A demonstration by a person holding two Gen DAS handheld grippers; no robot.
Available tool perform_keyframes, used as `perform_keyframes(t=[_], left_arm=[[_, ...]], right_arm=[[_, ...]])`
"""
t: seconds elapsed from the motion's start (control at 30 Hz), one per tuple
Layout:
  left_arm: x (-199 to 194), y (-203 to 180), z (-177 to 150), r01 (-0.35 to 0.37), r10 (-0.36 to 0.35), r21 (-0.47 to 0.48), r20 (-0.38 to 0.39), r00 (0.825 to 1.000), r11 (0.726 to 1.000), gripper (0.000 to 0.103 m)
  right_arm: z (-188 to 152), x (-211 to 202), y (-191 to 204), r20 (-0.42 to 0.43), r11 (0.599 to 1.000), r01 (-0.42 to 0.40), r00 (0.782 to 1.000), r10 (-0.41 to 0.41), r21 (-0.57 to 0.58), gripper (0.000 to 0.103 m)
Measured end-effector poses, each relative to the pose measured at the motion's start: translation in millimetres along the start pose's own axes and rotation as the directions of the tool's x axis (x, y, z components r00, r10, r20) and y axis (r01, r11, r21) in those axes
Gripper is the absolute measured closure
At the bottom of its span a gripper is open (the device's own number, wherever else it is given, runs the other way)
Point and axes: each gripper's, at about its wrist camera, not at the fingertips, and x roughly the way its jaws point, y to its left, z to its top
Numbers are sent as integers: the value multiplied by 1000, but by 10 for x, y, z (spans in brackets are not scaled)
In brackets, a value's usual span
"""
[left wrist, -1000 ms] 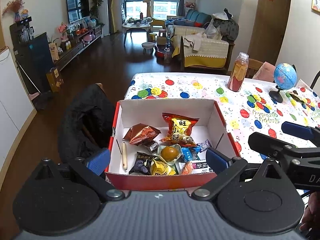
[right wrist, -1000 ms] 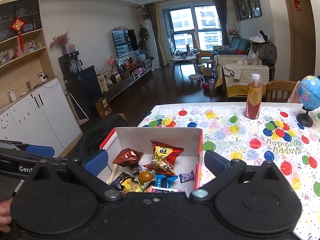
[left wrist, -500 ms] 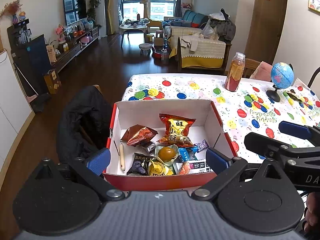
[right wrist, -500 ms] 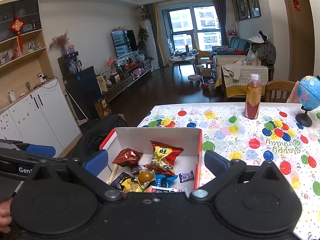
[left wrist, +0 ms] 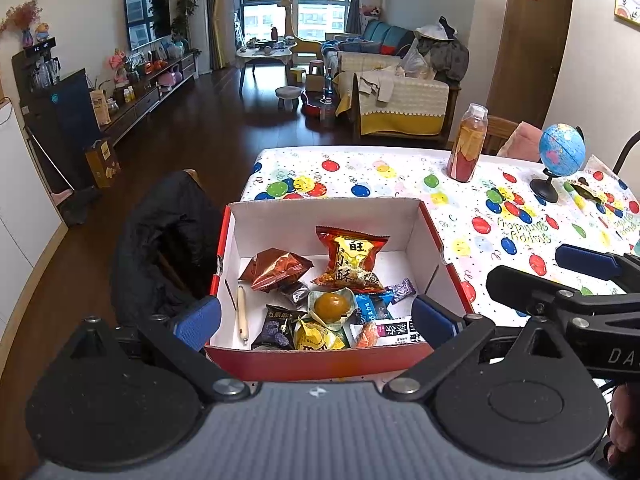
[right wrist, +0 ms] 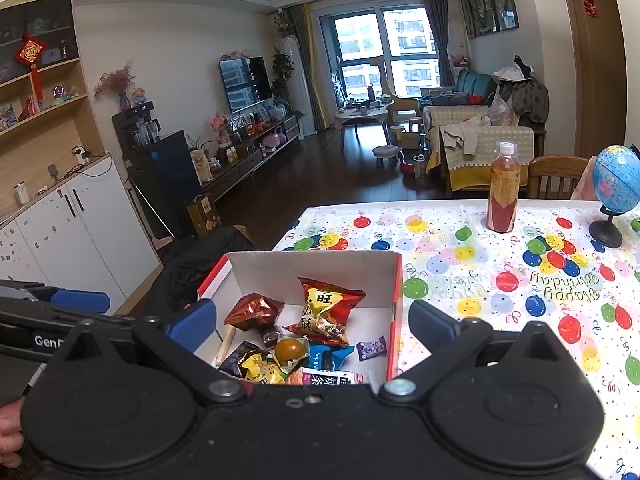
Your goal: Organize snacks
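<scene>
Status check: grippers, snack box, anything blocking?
Left gripper open, empty, at box's near edge. Right gripper open, empty. Snack box loaded, packets loose inside. No obstruction above it; bottle stands far side.

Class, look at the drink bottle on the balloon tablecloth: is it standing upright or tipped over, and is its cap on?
Upright and capped. The bottle stands on its base on the tablecloth, its white cap on top, beside the globe.

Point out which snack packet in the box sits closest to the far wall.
The red and yellow packet with large Chinese characters. Its top edge reaches furthest toward the box's far wall; the brown foil packet lies left and slightly nearer.
</scene>
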Motion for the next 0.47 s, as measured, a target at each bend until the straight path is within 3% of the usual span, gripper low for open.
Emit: perform_keyframes(t=[0.47], left_arm=[[21,-2,-20,15,-15,5,-6,1000,1000,1]], right_arm=[[-8,8,-13,-2,1000,4,1000,-4,4,0]])
